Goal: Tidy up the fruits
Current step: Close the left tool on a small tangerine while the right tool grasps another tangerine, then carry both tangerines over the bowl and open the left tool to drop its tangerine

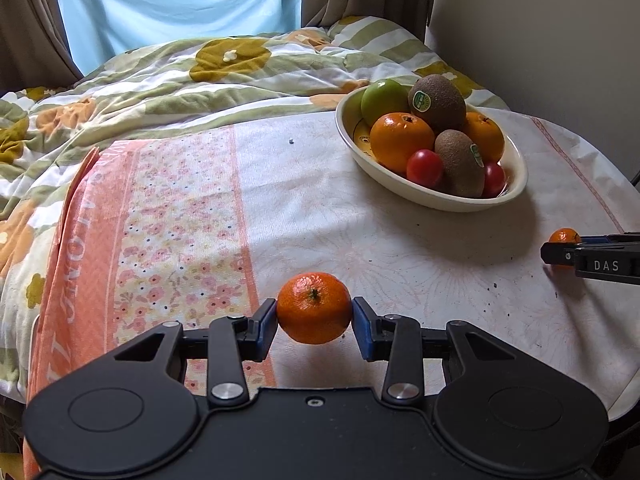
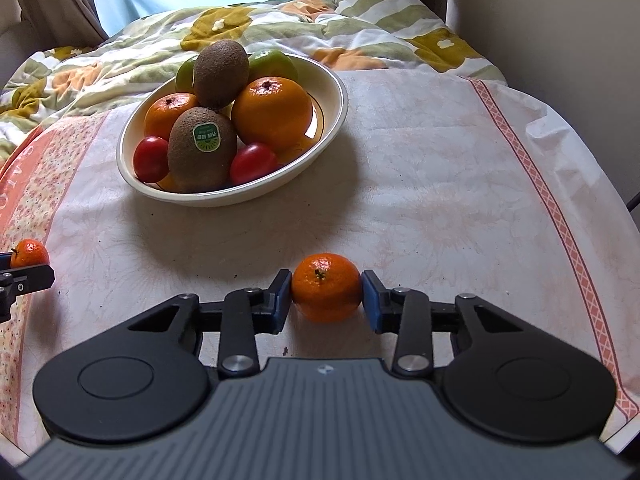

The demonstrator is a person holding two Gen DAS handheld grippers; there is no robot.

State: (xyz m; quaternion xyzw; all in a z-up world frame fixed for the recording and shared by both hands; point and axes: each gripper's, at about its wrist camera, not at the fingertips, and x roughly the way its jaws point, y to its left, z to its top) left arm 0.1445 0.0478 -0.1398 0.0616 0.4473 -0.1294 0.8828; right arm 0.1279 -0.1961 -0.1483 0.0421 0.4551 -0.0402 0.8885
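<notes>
My left gripper (image 1: 314, 322) is shut on a mandarin (image 1: 314, 307), held just above the tablecloth. My right gripper (image 2: 326, 298) is shut on a second mandarin (image 2: 326, 287) near the table's front. Each gripper shows at the edge of the other view: the right one with its mandarin (image 1: 564, 236) at the right edge of the left wrist view, the left one with its mandarin (image 2: 29, 254) at the left edge of the right wrist view. A cream oval bowl (image 1: 430, 196) (image 2: 336, 92) holds oranges, kiwis, a green apple and small red fruits.
The table wears a white and pink floral cloth (image 1: 184, 216) (image 2: 460, 184). Behind it lies a bed with a flowered quilt (image 1: 168, 76), then curtains and a bright window (image 1: 176, 0). A plain wall (image 1: 540, 32) stands to the right.
</notes>
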